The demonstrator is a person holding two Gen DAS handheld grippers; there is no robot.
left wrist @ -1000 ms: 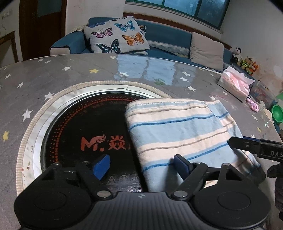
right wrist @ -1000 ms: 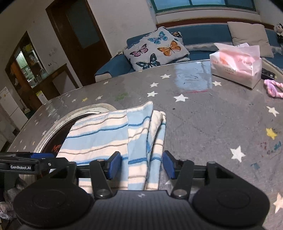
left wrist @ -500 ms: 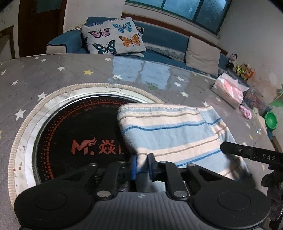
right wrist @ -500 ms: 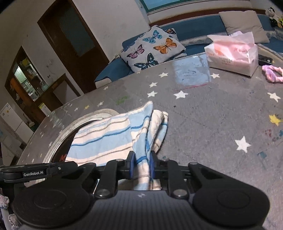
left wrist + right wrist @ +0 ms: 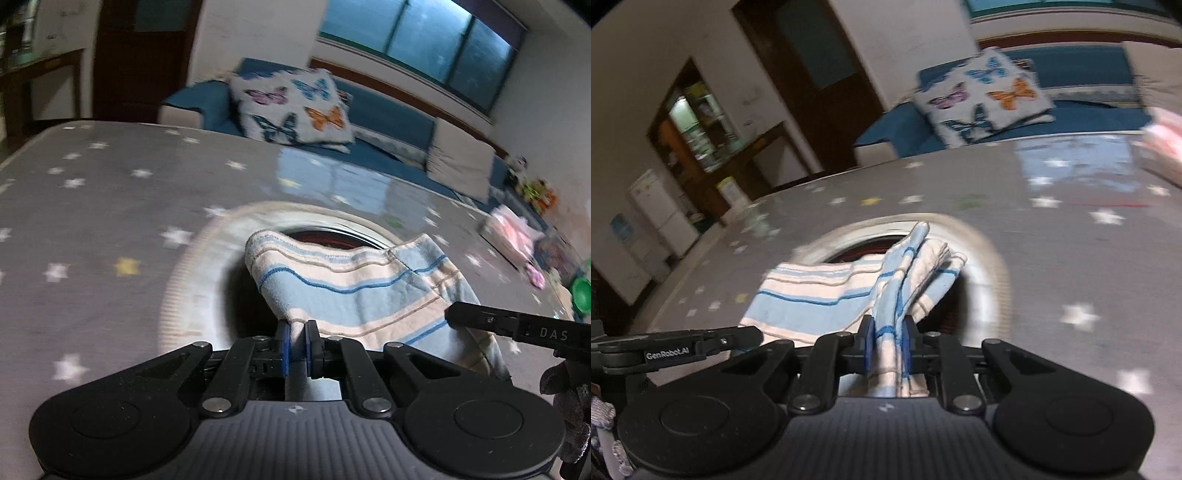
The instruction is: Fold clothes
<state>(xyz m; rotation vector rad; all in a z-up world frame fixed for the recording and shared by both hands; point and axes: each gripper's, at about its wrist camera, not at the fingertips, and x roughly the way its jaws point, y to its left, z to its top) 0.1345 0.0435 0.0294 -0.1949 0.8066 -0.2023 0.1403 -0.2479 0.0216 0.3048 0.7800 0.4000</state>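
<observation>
Left wrist view: my left gripper is clamped on the near left corner of the striped towel, blue pads pinching one bunched bit of cloth between them.
Right wrist view: my right gripper is clamped too, this one on a thicker stack of folded layers of the towel, with the cloth running back between the pads toward the camera.
Towel: blue and cream stripes, held up off the table at the near edge by both grippers; it sags between the two grips and the far edge droops toward the round cooktop. On the right side the layers fan out in loose folds.
Where it is: over the dark round cooktop set in the middle of the table, inside the pale ring around it. I can't tell if the far edge is touching the surface.
Other gripper in shot: the right one's black finger pokes in from the right in the left view, against the towel's right edge; the left one's finger shows at the lower left in the right view.
Table: grey cover with white and yellow stars.
Background: blue sofa with a butterfly cushion, pink tissue pack on the table's far right, all pretty blurry.
</observation>
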